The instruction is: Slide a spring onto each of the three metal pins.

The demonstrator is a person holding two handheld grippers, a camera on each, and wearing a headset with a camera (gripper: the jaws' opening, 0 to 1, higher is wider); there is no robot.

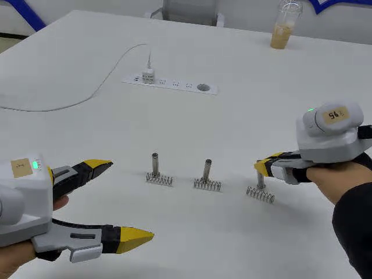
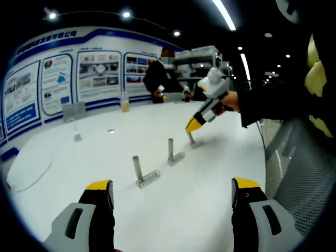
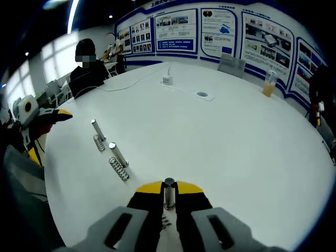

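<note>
Spread wide with nothing between them, the jaws of the left gripper (image 1: pixel 116 200) sit at the lower left of the head view, well apart from the work. Across the middle of the frame three metal pins stand upright on the white table (image 1: pixel 75 64): the left pin (image 1: pixel 155 164), the middle pin (image 1: pixel 207 168) and the right pin (image 1: pixel 261 181). A spring lies flat at the foot of each: the left spring (image 1: pixel 159 179), the middle spring (image 1: pixel 207 185) and the right spring (image 1: pixel 260 195). None is threaded on. At the right of the frame, the right gripper (image 1: pixel 263 168) has its jaws pressed together on the right pin near its top; the right gripper view shows that pin pinched between the yellow tips at lower centre. The task looks to be at its start, with this pin apparently being steadied. Next, I judge, a spring must be pinched near one end, lifted, turned upright and centred over a pin's tip before it can slide down.
</note>
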